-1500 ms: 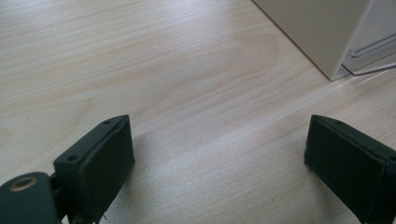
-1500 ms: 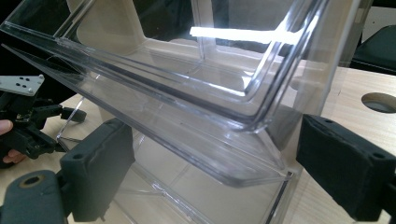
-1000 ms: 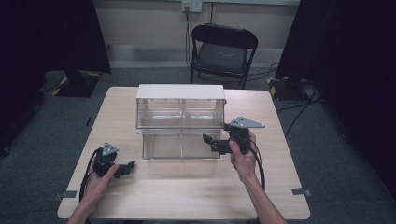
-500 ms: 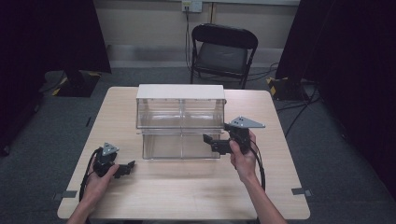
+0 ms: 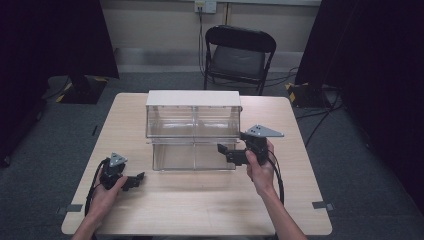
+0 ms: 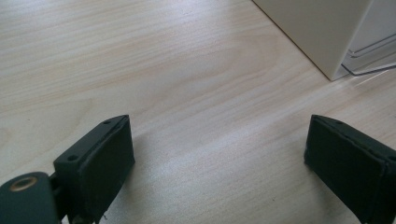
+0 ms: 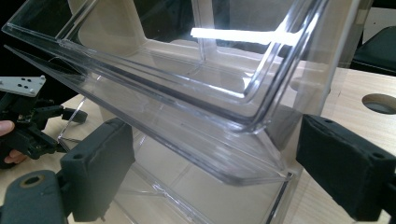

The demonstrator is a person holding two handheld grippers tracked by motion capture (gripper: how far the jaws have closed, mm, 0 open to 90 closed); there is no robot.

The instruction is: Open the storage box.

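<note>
A clear plastic two-tier drawer unit [image 5: 192,132] with a white top stands mid-table. My right gripper [image 5: 226,151] is open, its jaws spread wide at the unit's front right corner, level with the lower tier. In the right gripper view the tilted clear drawer front [image 7: 196,107] spans the gap between the two black pads [image 7: 100,165]. My left gripper [image 5: 136,180] rests low on the table at the front left, open with nothing between its pads [image 6: 105,161], and the unit's white corner [image 6: 317,32] lies ahead of it.
The light wooden table [image 5: 200,200] has bare room in front of the unit. A round hole in the tabletop [image 7: 380,102] lies beyond the unit's right side. A black folding chair [image 5: 237,55] stands behind the table. Cables trail from both grippers.
</note>
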